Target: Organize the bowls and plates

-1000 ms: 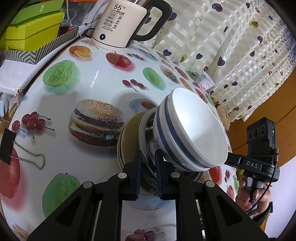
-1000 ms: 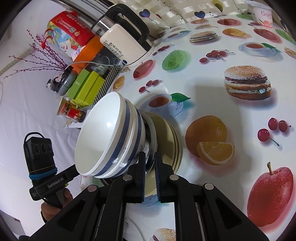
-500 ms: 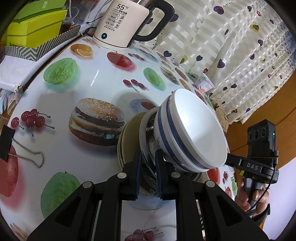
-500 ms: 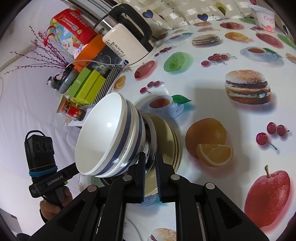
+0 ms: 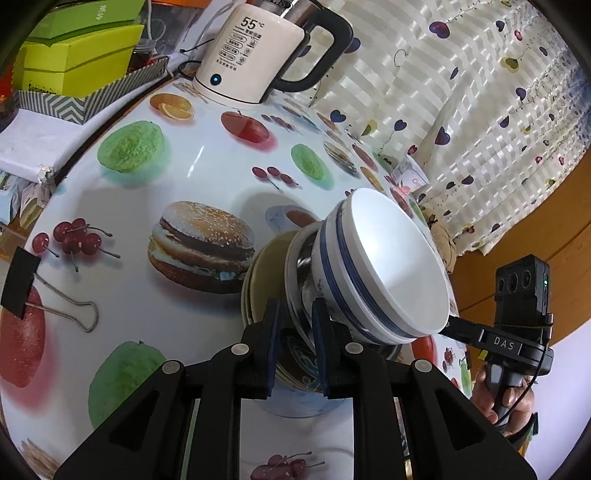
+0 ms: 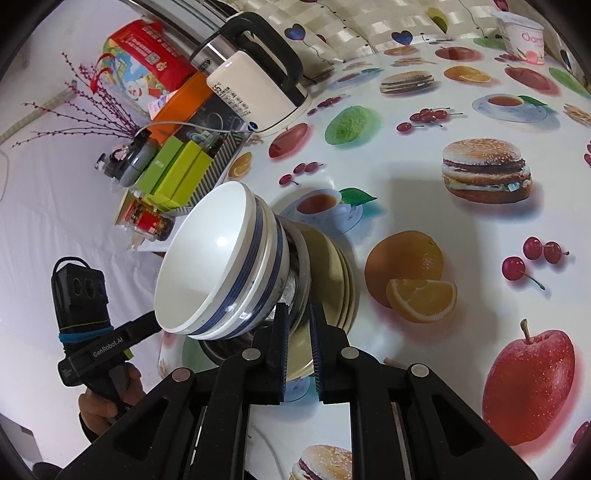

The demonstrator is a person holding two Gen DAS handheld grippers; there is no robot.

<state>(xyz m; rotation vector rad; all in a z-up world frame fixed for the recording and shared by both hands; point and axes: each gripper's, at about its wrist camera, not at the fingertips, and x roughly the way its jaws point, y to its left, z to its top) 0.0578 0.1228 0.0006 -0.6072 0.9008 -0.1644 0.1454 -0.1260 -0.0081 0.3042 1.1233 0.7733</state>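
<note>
A stack of dishes is held between both grippers above the fruit-print tablecloth. White bowls with blue stripes (image 5: 384, 273) (image 6: 221, 266) are nested on top, over a steel bowl (image 5: 301, 273) (image 6: 295, 284) and beige plates (image 5: 258, 273) (image 6: 338, 273). My left gripper (image 5: 293, 325) is shut on the rim of the stack from one side. My right gripper (image 6: 297, 325) is shut on the rim from the opposite side. Each view shows the other gripper's handle and the hand that holds it.
A white electric kettle (image 5: 255, 55) (image 6: 255, 88) stands at the table's far edge beside green boxes (image 5: 74, 59) (image 6: 177, 170). A black binder clip (image 5: 22, 284) lies at the left. A yoghurt cup (image 6: 522, 31) stands far right. A curtain (image 5: 461, 92) hangs behind.
The view has shifted slightly; the table print and kettle have slid a little in both views. Both grippers keep their hold on the stack.
</note>
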